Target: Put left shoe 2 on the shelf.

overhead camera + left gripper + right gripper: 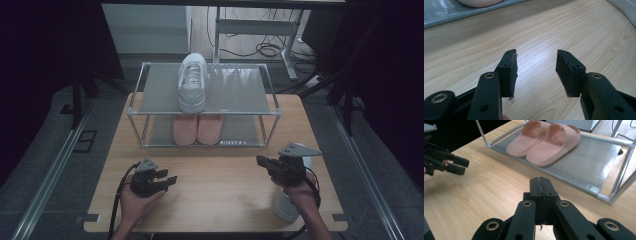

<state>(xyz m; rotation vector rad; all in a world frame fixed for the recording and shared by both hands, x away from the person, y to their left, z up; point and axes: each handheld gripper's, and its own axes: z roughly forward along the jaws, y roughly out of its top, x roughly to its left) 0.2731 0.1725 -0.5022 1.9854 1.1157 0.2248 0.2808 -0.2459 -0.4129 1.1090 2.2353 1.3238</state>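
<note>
A wooden table carries a metal shoe rack and, partly hidden, perhaps a white shoe.

Two white sneakers, two pink slippers

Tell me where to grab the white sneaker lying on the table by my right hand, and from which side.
Probably the ankle collar of the white sneaker: its rim is a thin wall the right tongs, now shut, could pinch once opened. Come from above, since the shoe lies flat on the table under that hand. Its heel direction I cannot tell.
</note>
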